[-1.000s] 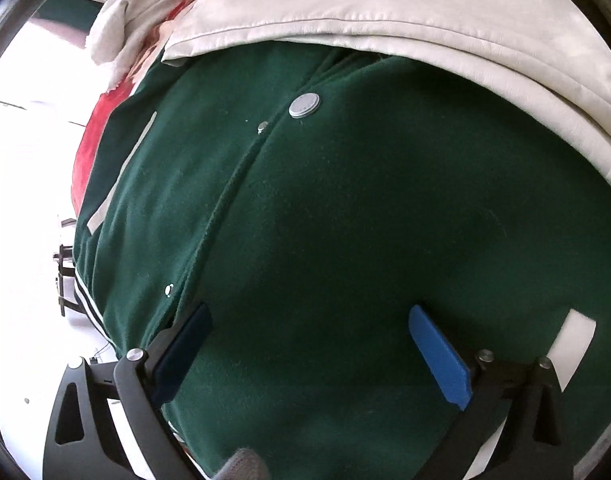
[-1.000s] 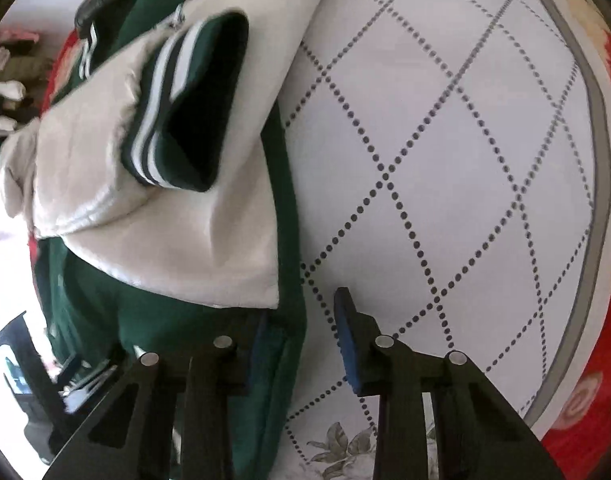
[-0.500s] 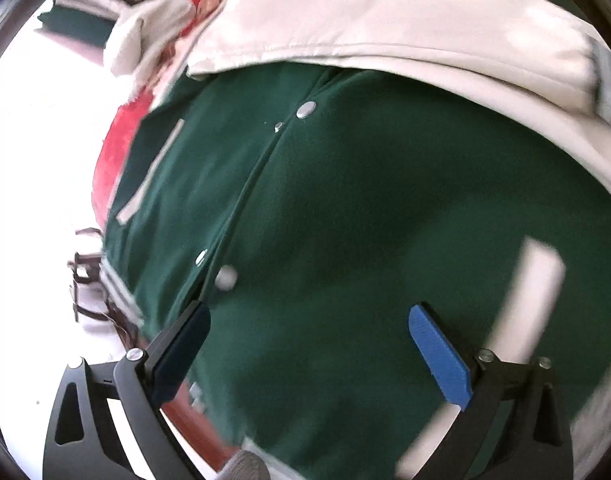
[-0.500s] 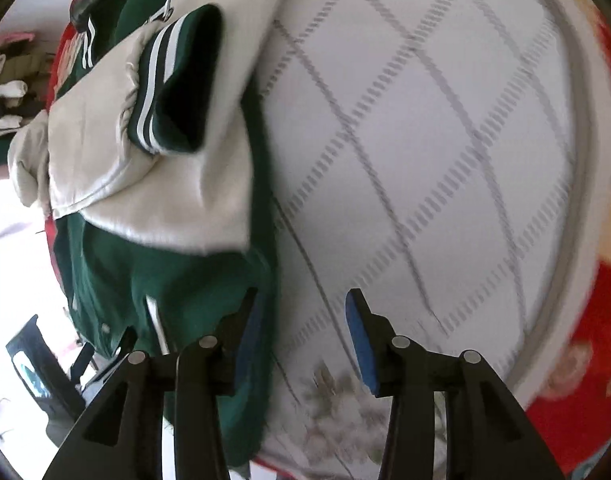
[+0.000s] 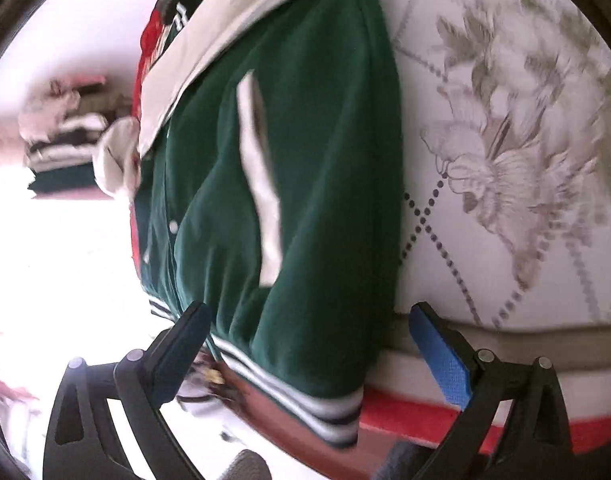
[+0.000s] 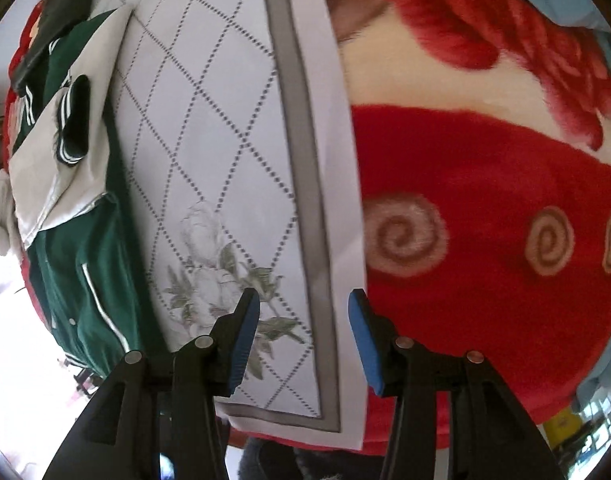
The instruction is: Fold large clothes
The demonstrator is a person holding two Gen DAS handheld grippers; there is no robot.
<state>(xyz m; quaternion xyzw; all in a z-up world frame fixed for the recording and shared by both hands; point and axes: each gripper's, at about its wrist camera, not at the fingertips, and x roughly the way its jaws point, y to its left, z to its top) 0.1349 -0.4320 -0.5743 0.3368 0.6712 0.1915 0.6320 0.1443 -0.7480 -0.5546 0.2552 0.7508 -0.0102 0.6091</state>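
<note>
Here, in the left wrist view, the dark green varsity jacket with cream sleeves and striped ribbed hem (image 5: 305,184) is lying on the white quilted mattress cover with grey dotted diamonds and a printed flower (image 5: 505,140), its long axis running from the striped hem near the camera up and away toward the collar at the top of the picture. The left gripper (image 5: 305,332) is hovering just over that hem, its blue-padded jaws standing wide apart on either side of the green cloth and pressing on nothing. The hem is hanging slightly past the near edge of the bed, over the red blanket (image 5: 425,412) below.

In the right wrist view, the right gripper (image 6: 303,340) is pointing steeply down at the grey-bordered edge of the mattress cover (image 6: 241,160), its jaws parted with nothing between them. The jacket (image 6: 81,264) is lying well off to the left of these jaws, with one cream sleeve folded across its chest and the striped cuff (image 6: 73,120) resting on top. The red plush blanket with cream swirls (image 6: 485,220) is filling the right side.

By this layout the left hand is the nearer one to the jacket; the hem between its jaws looks like the natural edge to take for a fold up along the jacket's length, while the right hand would need to travel back toward the green cloth.
</note>
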